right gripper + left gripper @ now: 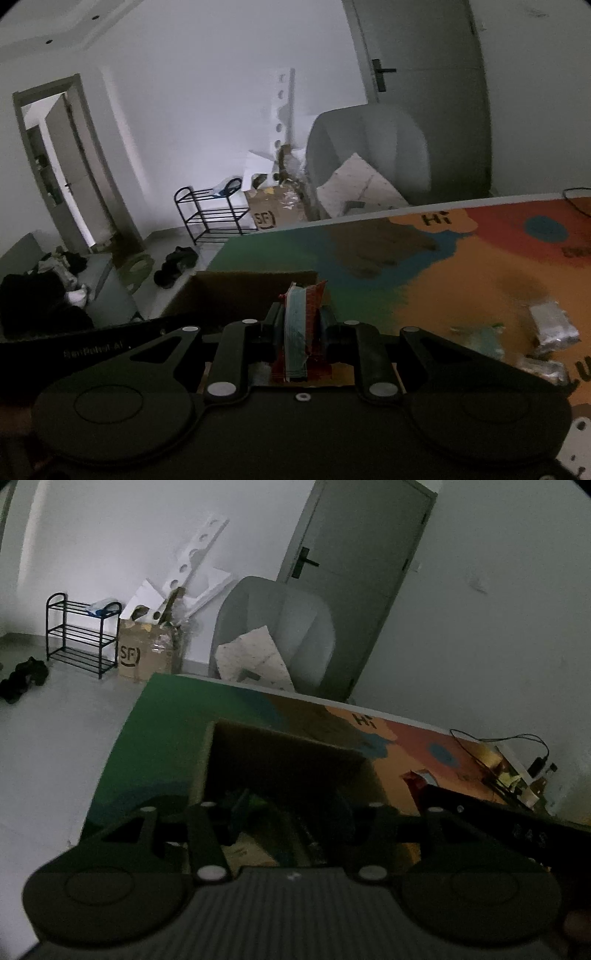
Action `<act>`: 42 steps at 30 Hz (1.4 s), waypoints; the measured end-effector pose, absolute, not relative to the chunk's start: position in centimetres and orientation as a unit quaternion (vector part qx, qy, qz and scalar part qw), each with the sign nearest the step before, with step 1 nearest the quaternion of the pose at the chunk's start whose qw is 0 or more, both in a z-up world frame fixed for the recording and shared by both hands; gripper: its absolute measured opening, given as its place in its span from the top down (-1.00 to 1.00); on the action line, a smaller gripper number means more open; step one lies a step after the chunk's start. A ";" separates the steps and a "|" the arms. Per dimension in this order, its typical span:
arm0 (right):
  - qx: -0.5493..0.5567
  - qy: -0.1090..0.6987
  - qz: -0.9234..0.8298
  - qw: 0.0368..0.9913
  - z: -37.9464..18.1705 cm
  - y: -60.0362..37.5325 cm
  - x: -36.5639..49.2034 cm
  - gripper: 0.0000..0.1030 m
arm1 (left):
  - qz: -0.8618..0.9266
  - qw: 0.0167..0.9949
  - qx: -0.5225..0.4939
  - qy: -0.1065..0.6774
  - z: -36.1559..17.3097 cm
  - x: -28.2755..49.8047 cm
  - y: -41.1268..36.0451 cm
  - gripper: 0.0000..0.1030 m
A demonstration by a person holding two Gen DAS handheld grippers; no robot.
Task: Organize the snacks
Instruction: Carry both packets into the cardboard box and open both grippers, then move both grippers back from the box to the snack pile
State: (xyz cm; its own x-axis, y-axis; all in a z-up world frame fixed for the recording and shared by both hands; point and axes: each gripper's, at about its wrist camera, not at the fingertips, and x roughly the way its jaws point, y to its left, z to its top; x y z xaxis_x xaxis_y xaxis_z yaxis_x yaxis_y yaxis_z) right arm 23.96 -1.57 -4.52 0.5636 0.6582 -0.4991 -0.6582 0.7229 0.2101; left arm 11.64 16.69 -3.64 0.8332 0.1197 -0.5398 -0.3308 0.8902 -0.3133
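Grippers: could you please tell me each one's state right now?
Left gripper: open, holding nothing, over the cardboard box.
Right gripper: closed on a snack packet.

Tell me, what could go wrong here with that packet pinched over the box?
The right gripper pinches the red snack packet by a thin edge, so it might slip and land outside the cardboard box. The left gripper hangs over the same box, so the two could bump.

A lived-in room of a home

A grey armchair (369, 155), black shoe rack (83, 635), delivery carton (144, 653) and clothes heaped on a sofa (48, 295) stand near interior doors (354, 572), beyond a colourful desk (443, 266).
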 end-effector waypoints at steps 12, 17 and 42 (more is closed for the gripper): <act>0.007 0.282 0.420 0.863 -4.2 2.2 23.7 0.63 | 0.141 0.933 -0.207 0.258 -3.2 10.6 18.5 -0.09; 0.023 0.282 0.454 0.845 -3.9 2.6 23.7 0.45 | 0.155 0.931 -0.213 0.253 -3.0 10.3 19.2 -0.20; 0.041 0.290 0.367 0.883 -4.9 -6.2 25.0 -0.35 | 0.129 0.934 -0.180 0.279 -2.7 13.4 13.9 -0.80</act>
